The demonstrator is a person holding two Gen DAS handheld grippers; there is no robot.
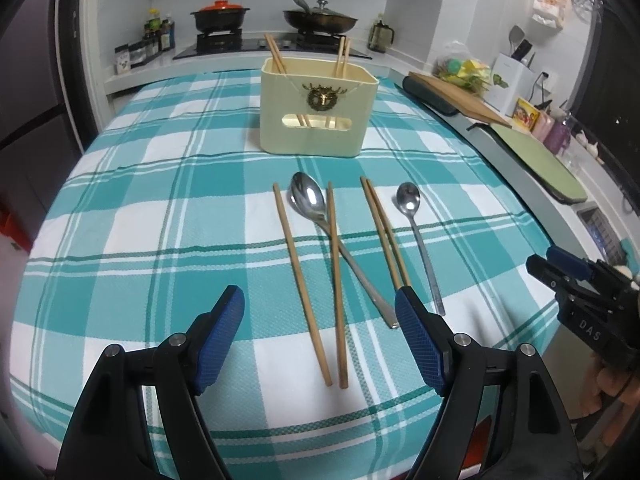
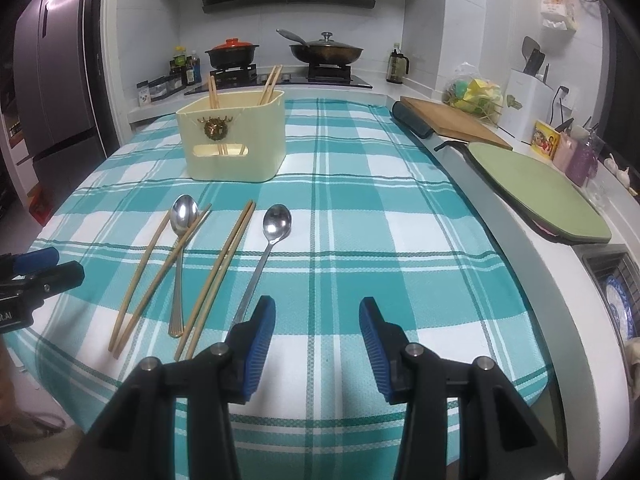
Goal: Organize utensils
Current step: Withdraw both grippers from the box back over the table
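Note:
A cream utensil holder [image 1: 318, 110] [image 2: 232, 140] stands on the teal checked tablecloth [image 1: 140, 208] with two pairs of chopsticks in it. In front lie a large spoon [image 1: 308, 198] [image 2: 183, 212], a small spoon [image 1: 409, 199] [image 2: 277, 222], a spread pair of chopsticks [image 1: 304, 280] [image 2: 148, 272] crossing the large spoon's handle, and a close pair [image 1: 384, 230] [image 2: 224, 264]. My left gripper [image 1: 320, 304] is open above the near ends of the spread pair. My right gripper [image 2: 318, 314] is open and empty, right of the small spoon's handle.
A stove with two pots [image 2: 280, 52] lies behind the table. Cutting boards [image 2: 536, 192] and kitchen items line the counter at the right. A fridge [image 2: 52, 80] stands at the left. The right gripper shows at the left wrist view's right edge [image 1: 560, 268].

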